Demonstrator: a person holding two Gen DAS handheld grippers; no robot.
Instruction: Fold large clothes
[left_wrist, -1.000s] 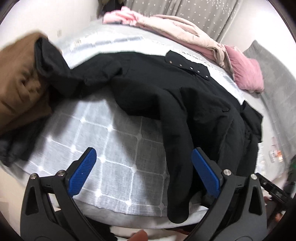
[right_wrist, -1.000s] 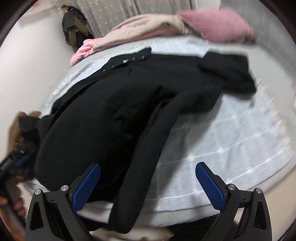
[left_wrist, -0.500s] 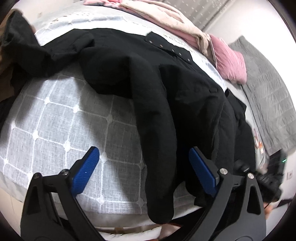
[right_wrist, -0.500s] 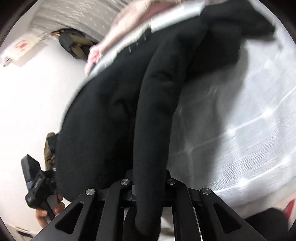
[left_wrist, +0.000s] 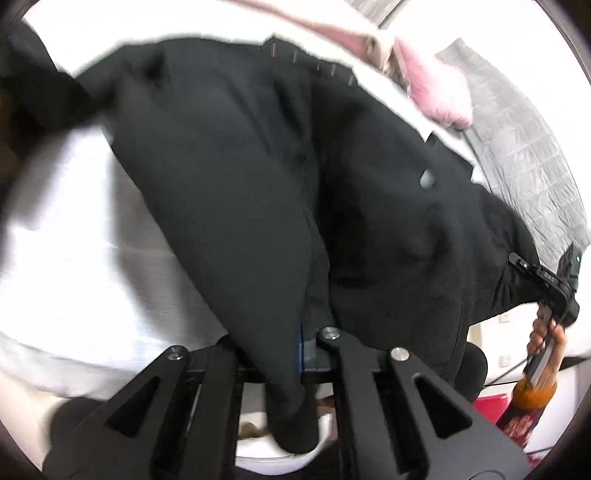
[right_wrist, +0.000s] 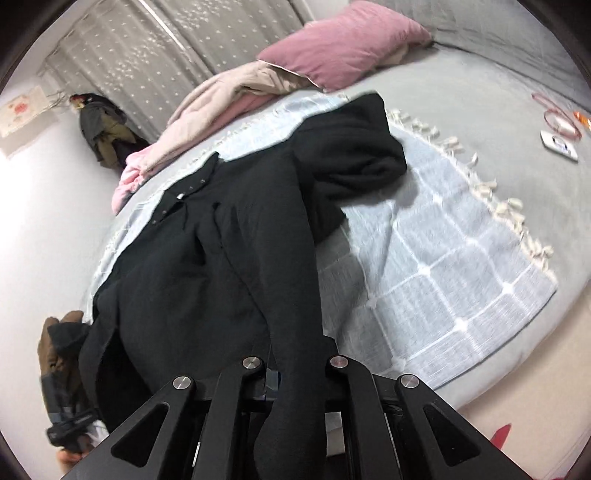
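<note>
A large black coat (left_wrist: 240, 166) lies spread on the bed, its snap placket (right_wrist: 177, 195) toward the far side. My left gripper (left_wrist: 291, 354) has its jaws closing, and they clamp the end of one black sleeve (left_wrist: 258, 266), whose cuff hangs below the fingers. My right gripper (right_wrist: 299, 369) is shut on the other sleeve (right_wrist: 291, 258), whose cuff droops past the fingers. The right gripper's body (left_wrist: 546, 284) and the hand on it show at the right edge of the left wrist view. The pads of both grippers are hidden by cloth.
A white checked throw (right_wrist: 443, 266) with tassels covers the grey bedding (right_wrist: 498, 92). A pink pillow (right_wrist: 343, 48) and beige and pink clothes (right_wrist: 221, 99) lie at the far edge. A phone (right_wrist: 559, 146) rests at the right. A brown garment (right_wrist: 55, 343) lies at the left.
Both grippers went from wide open to shut, each on a sleeve end, the right one first. The right gripper then swung sideways with its sleeve, and the left view closed in on the coat.
</note>
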